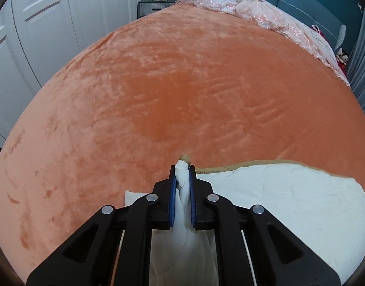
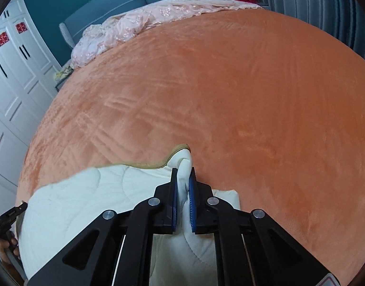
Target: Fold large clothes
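- Left wrist view: left gripper (image 1: pixel 182 178) clenched on a bunched corner of the white quilt (image 1: pixel 289 197), blue pads (image 1: pixel 173 202) pressing the fabric from both sides, tan trim poking out past the tips.
- Quilt spread low and to the right of the jaws, tan-bound edge running off rightward, lying over the near part of the orange bed cover (image 1: pixel 182 83).
- Far off at the head of the bed: a crumpled pink lace cloth (image 1: pixel 254 7), well apart from the quilt; white wardrobe doors (image 1: pixel 51 23) at left.
- Right wrist view: right gripper (image 2: pixel 182 181) likewise clamped on the opposite corner, white fabric pinched between its pads (image 2: pixel 191 205) and curling over the tips.
- Quilt body here stretching leftward from the jaws, its tan edge wavy rather than taut; the other tool (image 2: pixel 8 217) and a hand (image 2: pixel 6 247) glimpsed at the far left rim.
- Step in hand, by judgement: both corners of 1 edge secured, fold about to be carried across, quilt hanging slack between the 2 grips.
- Next move likely calling for: both corners taken together over the bed at equal pace, edge drawn straight first, grips kept firm until the corners meet the far edge, then let go together.
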Tool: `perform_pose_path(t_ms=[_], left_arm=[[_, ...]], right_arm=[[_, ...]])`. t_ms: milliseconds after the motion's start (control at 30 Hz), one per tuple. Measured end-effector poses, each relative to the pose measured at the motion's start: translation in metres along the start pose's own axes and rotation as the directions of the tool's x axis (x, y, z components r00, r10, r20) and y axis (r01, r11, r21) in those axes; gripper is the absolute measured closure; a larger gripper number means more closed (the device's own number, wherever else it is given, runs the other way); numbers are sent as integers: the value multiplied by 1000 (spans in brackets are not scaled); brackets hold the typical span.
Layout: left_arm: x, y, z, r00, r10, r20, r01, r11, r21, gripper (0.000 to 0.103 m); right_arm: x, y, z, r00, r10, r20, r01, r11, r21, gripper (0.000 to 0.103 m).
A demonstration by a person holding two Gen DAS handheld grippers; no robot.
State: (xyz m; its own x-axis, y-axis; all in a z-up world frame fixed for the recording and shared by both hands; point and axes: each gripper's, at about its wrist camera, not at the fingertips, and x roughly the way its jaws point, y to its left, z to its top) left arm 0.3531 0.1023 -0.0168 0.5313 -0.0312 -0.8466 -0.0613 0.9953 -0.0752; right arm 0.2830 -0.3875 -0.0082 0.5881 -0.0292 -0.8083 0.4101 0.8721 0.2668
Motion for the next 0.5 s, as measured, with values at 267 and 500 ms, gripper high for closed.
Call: perform_pose_path(t_ms=[267,500], left_arm=[[25,6,-18,999,10,34,-9,1000,-29,89],[29,2,-21,997,41,58,-39,999,-28,88]], right_arm=[[25,-1,-20,999,-42,-1,42,999,-35,95],[32,-5,-22,999,-46,23,46,999,-26,94]])
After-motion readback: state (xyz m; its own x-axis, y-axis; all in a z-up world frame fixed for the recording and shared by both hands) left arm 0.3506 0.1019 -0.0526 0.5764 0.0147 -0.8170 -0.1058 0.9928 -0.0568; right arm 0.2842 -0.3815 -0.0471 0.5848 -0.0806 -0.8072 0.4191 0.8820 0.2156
